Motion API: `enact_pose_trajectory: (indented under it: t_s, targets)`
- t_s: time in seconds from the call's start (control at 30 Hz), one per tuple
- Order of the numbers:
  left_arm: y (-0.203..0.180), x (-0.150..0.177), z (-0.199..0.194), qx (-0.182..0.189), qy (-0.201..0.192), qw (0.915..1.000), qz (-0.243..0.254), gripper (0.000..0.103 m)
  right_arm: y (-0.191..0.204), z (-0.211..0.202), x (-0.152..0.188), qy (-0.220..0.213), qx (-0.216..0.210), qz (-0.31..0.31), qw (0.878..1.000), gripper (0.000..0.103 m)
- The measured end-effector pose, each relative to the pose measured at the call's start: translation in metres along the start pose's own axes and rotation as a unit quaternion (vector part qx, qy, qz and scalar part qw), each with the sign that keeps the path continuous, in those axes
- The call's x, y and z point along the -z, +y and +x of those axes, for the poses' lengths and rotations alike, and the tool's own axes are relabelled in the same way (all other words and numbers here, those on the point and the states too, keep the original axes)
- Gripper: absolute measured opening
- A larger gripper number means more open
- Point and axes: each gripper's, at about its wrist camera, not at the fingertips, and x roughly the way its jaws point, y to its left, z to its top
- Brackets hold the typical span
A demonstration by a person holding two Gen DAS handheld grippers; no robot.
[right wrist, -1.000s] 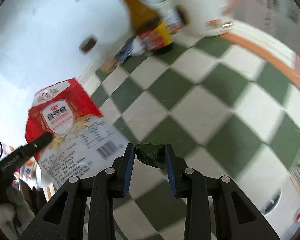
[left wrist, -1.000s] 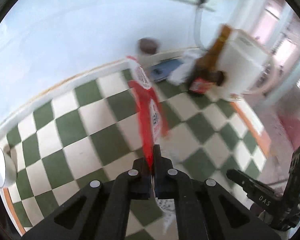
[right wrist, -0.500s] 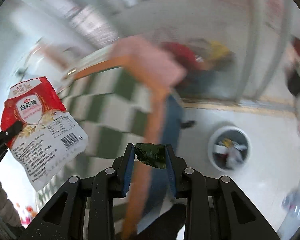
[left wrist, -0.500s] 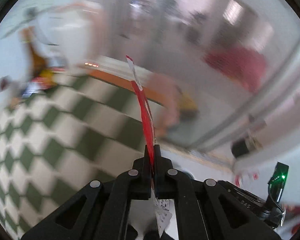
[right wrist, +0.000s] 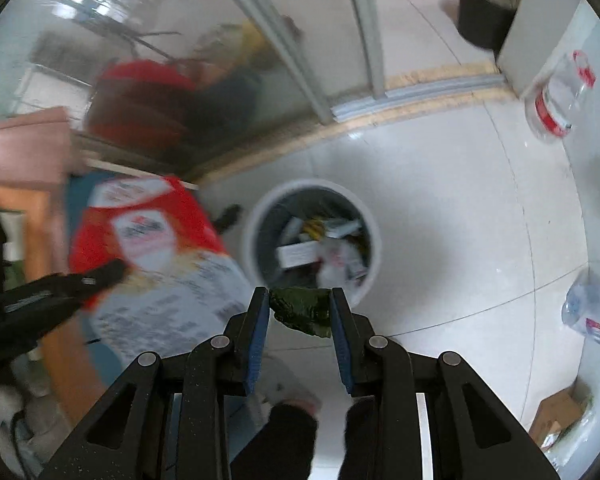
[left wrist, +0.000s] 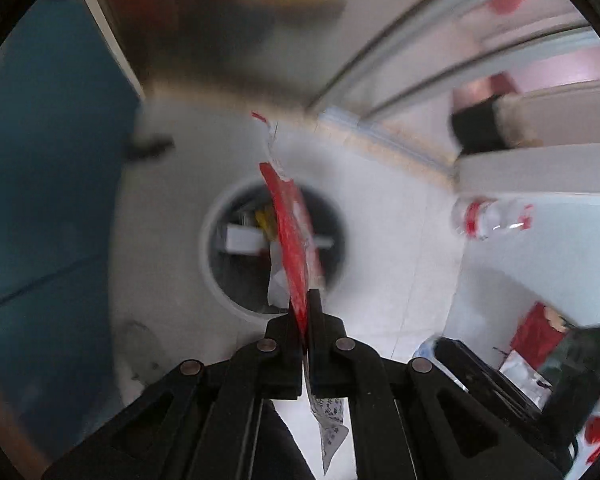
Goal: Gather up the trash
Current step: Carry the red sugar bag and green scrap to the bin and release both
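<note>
Hanging edge-on from the left gripper (left wrist: 305, 312), the red-and-white snack bag (left wrist: 290, 236) sits in line with the mouth of the round trash bin (left wrist: 216, 280) below; jaws are pinched fully together on the bag's lower edge, with a strip of printed film sticking out beneath them. Right wrist view shows the same bag (right wrist: 156, 256) flat-on, red at top, white printed panel lower down, held at left of frame beside the bin (right wrist: 374, 240), not over its opening from this angle.

Right gripper (right wrist: 300, 308): jaws partly closed on a crumpled dark green wrapper (right wrist: 302, 310), blue pads pressing both its sides. The wrapper is just above the near rim of the bin in this view.

Bin: pale rim, dark inside, already holding white boxes, papers and something yellow. It stands on a pale tiled floor (right wrist: 440, 208).

Around it: a clear plastic bottle with red label (right wrist: 560, 96) lies at upper right, a second clear bottle (right wrist: 592, 312) at right, well apart from the bin. A glass sliding door on a track runs behind. Heavy motion blur in the left wrist view.
</note>
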Motion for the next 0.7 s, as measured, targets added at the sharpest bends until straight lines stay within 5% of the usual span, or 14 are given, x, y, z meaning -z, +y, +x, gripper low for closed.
enact_pose_trajectory:
  t_s: [0.2,0.3,0.5,0.53,0.6,0.63,0.67,0.7]
  targets:
    - [0.007,-0.033,0.145,-0.011,0.092,0.9956,0.005,0.000,-0.046,0.113,-0.019,0.045,-0.001,0.005,0.999,0.032]
    - [0.019,-0.039,0.180,-0.032,0.118,0.9924,0.013,0.001,-0.056,0.147,-0.027,0.058,-0.002,0.005,0.998,0.032]
    - [0.020,-0.042,0.158,-0.067,0.095,0.9931,0.019,0.010,-0.054,0.179,-0.038,0.084,-0.001,-0.004,0.996,0.034]
    - [0.016,-0.041,0.148,-0.075,0.079,0.9937,0.028,0.017,-0.053,0.181,-0.040,0.087,-0.001,-0.003,0.996,0.037]
    - [0.016,-0.039,0.126,-0.080,0.046,0.9948,0.043,0.053,-0.051,0.178,-0.041,0.088,0.003,-0.001,0.996,0.055]
    - [0.016,-0.037,0.119,-0.080,0.037,0.9951,0.044,0.086,-0.049,0.173,-0.041,0.085,0.001,0.001,0.996,0.066]
    - [0.014,-0.035,0.107,-0.079,0.024,0.9955,0.046,0.096,-0.047,0.168,-0.040,0.083,0.000,0.000,0.997,0.068]
    - [0.012,-0.033,0.095,-0.083,0.010,0.9953,0.049,0.097,-0.044,0.163,-0.039,0.082,0.004,-0.003,0.997,0.068]
